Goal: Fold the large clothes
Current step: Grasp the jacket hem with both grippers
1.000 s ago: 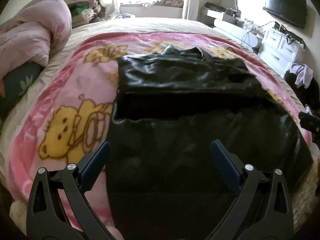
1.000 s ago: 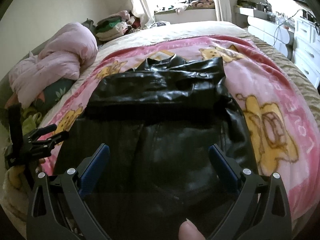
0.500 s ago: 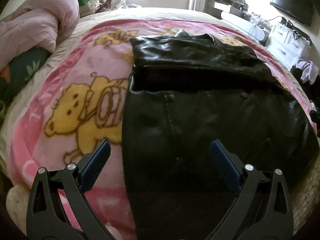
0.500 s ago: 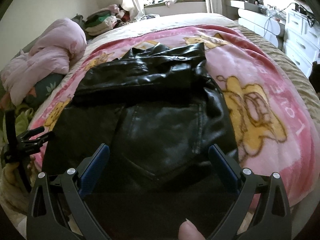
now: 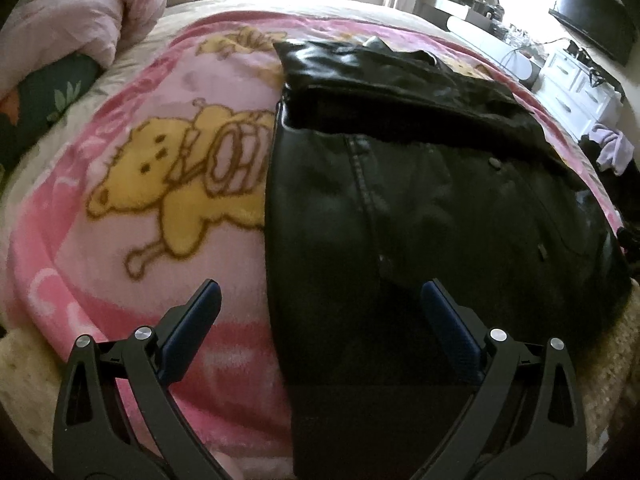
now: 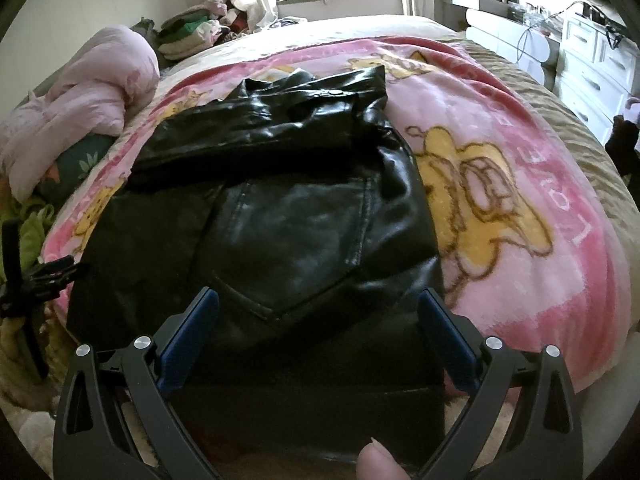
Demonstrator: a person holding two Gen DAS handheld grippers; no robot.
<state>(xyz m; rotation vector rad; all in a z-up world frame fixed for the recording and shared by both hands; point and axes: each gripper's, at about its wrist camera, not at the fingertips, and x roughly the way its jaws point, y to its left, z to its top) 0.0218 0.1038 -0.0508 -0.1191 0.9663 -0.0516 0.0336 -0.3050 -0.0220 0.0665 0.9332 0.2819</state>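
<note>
My left gripper hangs with its jaws spread wide and nothing between them, over the near edge of the bed. Under it runs the left side edge of the black leather jacket, which lies flat on the pink bear-print blanket. One of my blue pads sits over the blanket, the other over the dark leather.

My right gripper is likewise wide apart and holds nothing. It hovers above the jacket's near hem, close to the bed's near edge, with the jacket's right side edge just inside my right pad. A fingertip shows at the bottom of this view.

The jacket reaches from the near edge of the bed toward its middle. Its far part is folded across in a glossy band, collar beyond it. A pink duvet is bunched at the bed's left edge. My left gripper shows at the jacket's left side in the right wrist view.
</note>
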